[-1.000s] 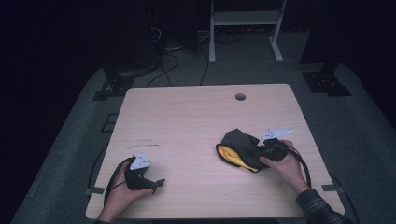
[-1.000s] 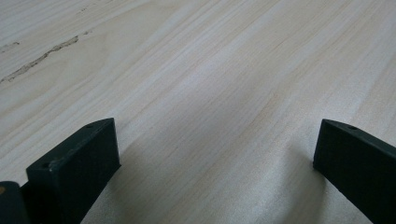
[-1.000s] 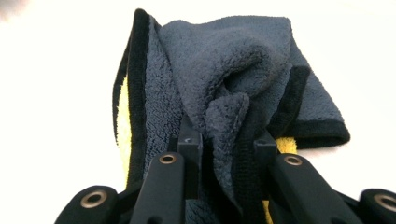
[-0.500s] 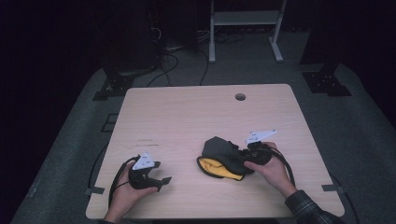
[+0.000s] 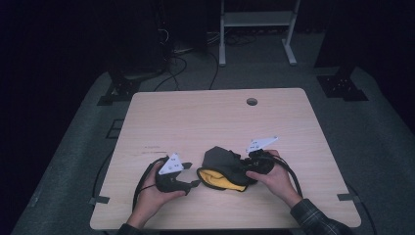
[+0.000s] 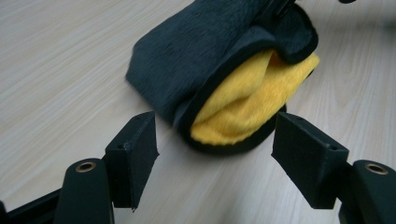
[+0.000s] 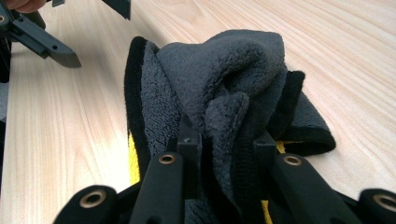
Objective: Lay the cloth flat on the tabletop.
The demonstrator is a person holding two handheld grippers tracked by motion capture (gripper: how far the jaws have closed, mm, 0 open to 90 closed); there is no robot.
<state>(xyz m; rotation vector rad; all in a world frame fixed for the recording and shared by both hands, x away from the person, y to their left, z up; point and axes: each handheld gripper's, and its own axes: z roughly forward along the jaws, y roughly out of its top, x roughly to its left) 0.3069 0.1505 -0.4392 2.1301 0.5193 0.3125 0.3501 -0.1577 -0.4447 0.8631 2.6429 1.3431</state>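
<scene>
A folded cloth (image 5: 221, 169), dark grey outside and yellow inside, lies on the wooden table (image 5: 210, 117) near its front edge. My right gripper (image 5: 244, 169) is shut on the cloth's right side; in the right gripper view a bunched grey fold (image 7: 224, 107) is pinched between the jaws. My left gripper (image 5: 195, 183) stands open just left of the cloth, apart from it. In the left gripper view the cloth's (image 6: 224, 74) yellow open end faces the gap between the spread jaws (image 6: 215, 154).
A small round hole (image 5: 251, 102) sits in the table near its far edge. Cables trail from both grippers over the table's front. A white metal frame (image 5: 257, 29) and dark equipment stand on the floor beyond the table.
My right gripper has dragged the cloth leftward toward the table's middle. My left gripper has moved right and now sits close to the cloth.
</scene>
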